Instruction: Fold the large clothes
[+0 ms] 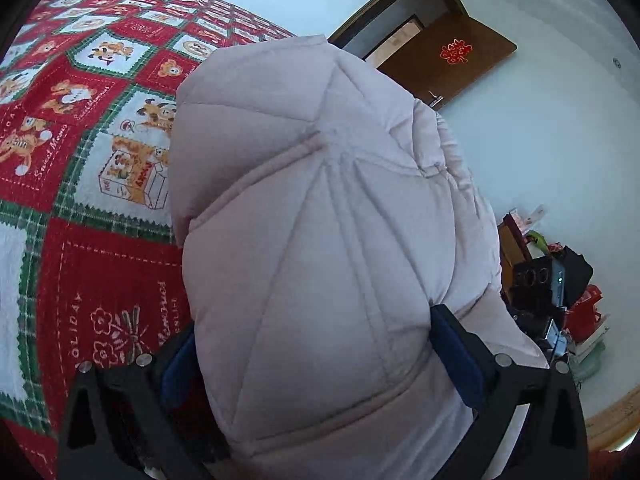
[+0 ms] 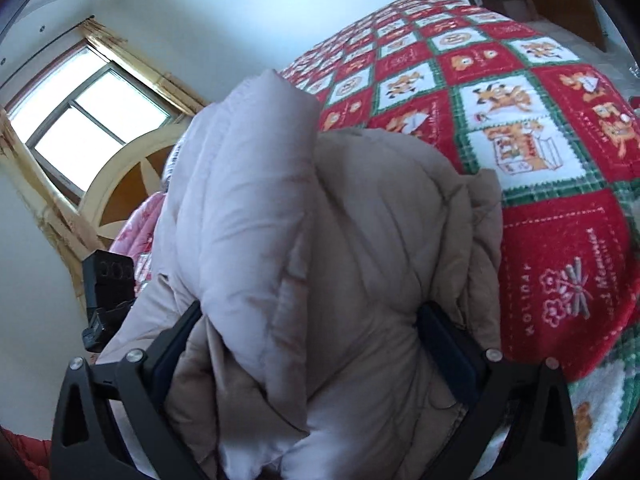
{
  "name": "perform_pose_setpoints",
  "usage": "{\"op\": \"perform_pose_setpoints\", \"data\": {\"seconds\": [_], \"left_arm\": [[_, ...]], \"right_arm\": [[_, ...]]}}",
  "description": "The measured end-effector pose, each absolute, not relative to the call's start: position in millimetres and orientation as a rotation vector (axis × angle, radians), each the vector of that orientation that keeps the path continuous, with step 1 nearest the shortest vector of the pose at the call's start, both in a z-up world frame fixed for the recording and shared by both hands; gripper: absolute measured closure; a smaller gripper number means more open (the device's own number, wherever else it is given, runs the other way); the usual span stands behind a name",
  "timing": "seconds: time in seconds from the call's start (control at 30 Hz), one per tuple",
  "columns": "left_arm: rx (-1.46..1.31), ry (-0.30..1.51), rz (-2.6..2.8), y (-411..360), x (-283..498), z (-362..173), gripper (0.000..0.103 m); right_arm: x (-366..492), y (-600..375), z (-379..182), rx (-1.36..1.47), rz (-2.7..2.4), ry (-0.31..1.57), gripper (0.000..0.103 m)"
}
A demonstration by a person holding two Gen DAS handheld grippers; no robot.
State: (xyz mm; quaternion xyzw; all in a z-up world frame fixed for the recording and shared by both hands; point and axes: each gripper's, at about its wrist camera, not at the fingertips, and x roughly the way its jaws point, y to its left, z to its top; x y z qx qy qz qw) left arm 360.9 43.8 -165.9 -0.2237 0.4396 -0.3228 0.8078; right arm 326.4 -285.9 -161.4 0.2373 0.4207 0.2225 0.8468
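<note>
A pale, quilted puffer jacket is bunched into a thick bundle on the bed and fills the middle of both views. In the left wrist view my left gripper stands open at its widest. The bundle bulges between its blue pads and brushes them. In the right wrist view the jacket shows a lilac fold over a beige layer. My right gripper straddles it with both pads sunk into the fabric, and creases run to the right pad.
A red, green and white holiday quilt covers the bed. A brown door stands open behind it. A window and an arched headboard are at the left. The other gripper's black body sits beside the jacket.
</note>
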Motion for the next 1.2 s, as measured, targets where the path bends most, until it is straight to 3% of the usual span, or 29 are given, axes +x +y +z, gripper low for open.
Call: {"op": "perform_pose_setpoints", "data": {"seconds": [0.13,0.53,0.8,1.07,1.2], "left_arm": [[-0.486,0.924,-0.689,48.0,360.0,-166.2,0.001],[-0.334,0.931,-0.626,25.4,359.8,-151.3,0.001],[-0.449,0.984,-0.735,36.0,379.8,-175.9,0.001],[-0.426,0.892,-0.797,39.3,367.7,-177.2,0.001],[-0.483,0.856,-0.836,48.0,324.5,-171.7,0.006]], "right_arm": [[314.1,-296.1,-136.4,0.405,0.39,0.817,0.0],[316.1,-300.4,-157.6,0.478,0.263,0.912,0.0],[345.1,-296.8,-166.8,0.53,0.411,1.009,0.0],[365.7,-268.7,-167.1,0.445,0.562,0.996,0.0],[324.0,-264.8,-166.3,0.569,0.608,1.023,0.018]]}}
